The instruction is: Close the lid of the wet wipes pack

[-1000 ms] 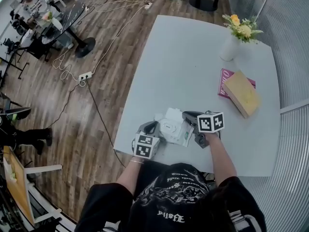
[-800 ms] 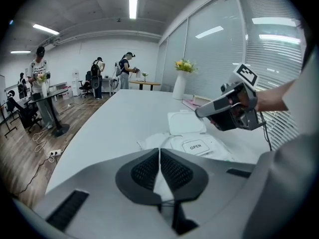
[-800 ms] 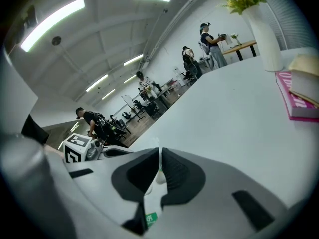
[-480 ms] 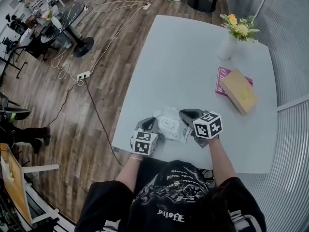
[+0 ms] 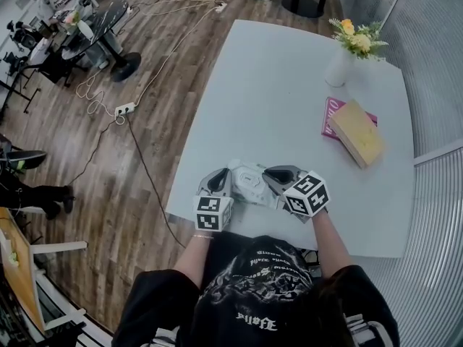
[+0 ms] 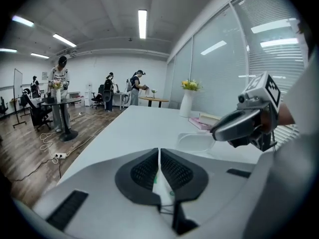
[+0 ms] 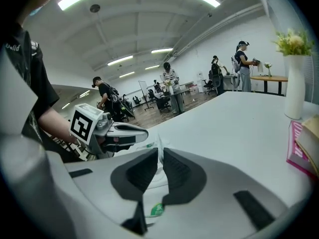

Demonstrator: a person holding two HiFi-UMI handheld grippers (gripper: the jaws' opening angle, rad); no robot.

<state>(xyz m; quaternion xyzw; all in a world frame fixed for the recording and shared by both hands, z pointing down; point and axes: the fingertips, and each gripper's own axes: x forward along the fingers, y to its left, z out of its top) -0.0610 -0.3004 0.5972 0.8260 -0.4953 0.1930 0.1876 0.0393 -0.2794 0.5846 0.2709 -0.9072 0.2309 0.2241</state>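
Note:
The white wet wipes pack [image 5: 249,182] hangs just above the near edge of the white table [image 5: 289,100], held at both ends. My left gripper [image 5: 221,186] is shut on the pack's thin left seam [image 6: 160,180]. Beyond its jaws, in the left gripper view, the translucent lid flap [image 6: 199,142] lies open. My right gripper [image 5: 277,180] has the right seam [image 7: 158,146] between its pads; its jaws are opening slightly while the film still sits in the narrow gap. Each gripper view shows the other gripper: the right one [image 6: 244,123] and the left one [image 7: 112,131].
A white vase of yellow flowers [image 5: 340,67] stands at the table's far right. A tan book on a pink one [image 5: 358,132] lies to the right. A power strip and cables [image 5: 124,110] lie on the wooden floor at left. People stand at desks far off.
Both grippers have lifted the pack and drawn closer together. The right gripper has rolled, so its marker cube shows tilted. The pack looks more bunched up than before.

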